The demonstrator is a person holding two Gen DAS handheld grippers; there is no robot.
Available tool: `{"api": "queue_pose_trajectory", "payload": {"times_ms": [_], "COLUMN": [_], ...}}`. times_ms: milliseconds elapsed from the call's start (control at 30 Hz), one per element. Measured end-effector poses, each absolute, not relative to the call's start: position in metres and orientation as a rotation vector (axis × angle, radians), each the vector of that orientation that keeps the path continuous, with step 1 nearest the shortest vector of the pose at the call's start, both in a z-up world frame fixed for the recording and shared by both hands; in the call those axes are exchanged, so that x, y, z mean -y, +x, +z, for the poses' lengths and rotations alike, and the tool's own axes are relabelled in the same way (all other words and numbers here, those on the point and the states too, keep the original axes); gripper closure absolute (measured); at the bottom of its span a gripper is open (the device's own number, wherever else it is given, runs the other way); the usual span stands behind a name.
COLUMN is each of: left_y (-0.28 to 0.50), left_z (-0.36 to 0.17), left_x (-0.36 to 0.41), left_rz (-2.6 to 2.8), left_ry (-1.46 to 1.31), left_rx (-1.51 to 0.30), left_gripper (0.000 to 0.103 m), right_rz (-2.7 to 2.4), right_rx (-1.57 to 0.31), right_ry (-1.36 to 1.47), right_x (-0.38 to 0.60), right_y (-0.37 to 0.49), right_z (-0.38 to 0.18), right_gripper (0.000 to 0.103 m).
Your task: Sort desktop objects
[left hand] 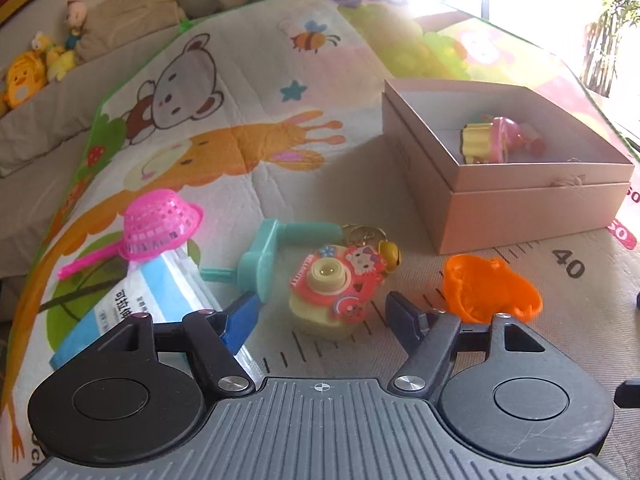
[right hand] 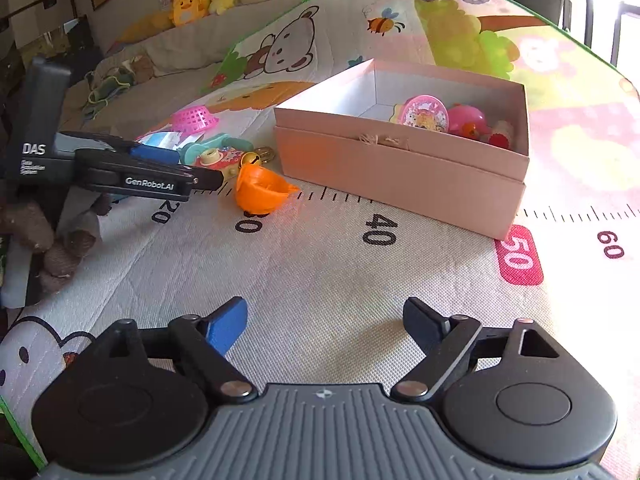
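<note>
Left wrist view: my left fingers (left hand: pixel 320 312) are spread wide and hold nothing, with the toy camera keychain (left hand: pixel 332 292) lying on the play mat (left hand: pixel 400 360) just ahead of the gap between them. Beside my right-hand fingertip sits the orange cup (left hand: pixel 488 292); beside the other, a tissue pack (left hand: pixel 136 300) carries the pink strainer (left hand: pixel 160 224) on top. A teal crank toy (left hand: pixel 272 252) lies just behind the camera. Farther off stands the pink box (left hand: pixel 520 196) with a few toys inside. Over on the right wrist view, my right fingers (right hand: pixel 326 326) are also wide apart and empty, above bare mat, well short of the box (right hand: pixel 400 164).
</note>
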State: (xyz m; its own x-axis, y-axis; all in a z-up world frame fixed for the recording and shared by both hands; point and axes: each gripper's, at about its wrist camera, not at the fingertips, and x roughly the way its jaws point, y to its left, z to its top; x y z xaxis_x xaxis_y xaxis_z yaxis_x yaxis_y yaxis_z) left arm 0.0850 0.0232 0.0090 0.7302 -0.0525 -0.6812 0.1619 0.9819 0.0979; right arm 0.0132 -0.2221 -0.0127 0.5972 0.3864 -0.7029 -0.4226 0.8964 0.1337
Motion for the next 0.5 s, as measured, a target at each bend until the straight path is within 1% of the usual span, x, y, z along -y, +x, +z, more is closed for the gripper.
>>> {"api": "queue_pose_trajectory", "payload": {"times_ms": [67,233,400,500], "left_y": [0.087,0.086,0.068,0.037], "left_z": [0.008,0.008,0.011,0.015], "left_x": [-0.023,-0.023,-0.022,-0.023], "left_rz": [-0.135,-0.156,-0.194,-0.299], "left_ry": [0.148,0.134,0.126,0.120], "left_rx": [-0.739,-0.728,-0.731,-0.742], "left_gripper": [0.029,0.053,0.053,0.053], "right_rz": [0.477,0.455,0.445,0.444], "right_rx": [-0.804,-0.770,-0.775,-0.774], "right_ry": [-0.040,-0.125,-0.145,-0.166], "right_x": [0.222,0.208,0.205,0.204], "right_y": [0.011,0.006,0.006,0.004], "right_z": [-0.015,-0.021,-0.021,-0.021], "right_gripper": [0.000,0.000,0.000,0.000]}}
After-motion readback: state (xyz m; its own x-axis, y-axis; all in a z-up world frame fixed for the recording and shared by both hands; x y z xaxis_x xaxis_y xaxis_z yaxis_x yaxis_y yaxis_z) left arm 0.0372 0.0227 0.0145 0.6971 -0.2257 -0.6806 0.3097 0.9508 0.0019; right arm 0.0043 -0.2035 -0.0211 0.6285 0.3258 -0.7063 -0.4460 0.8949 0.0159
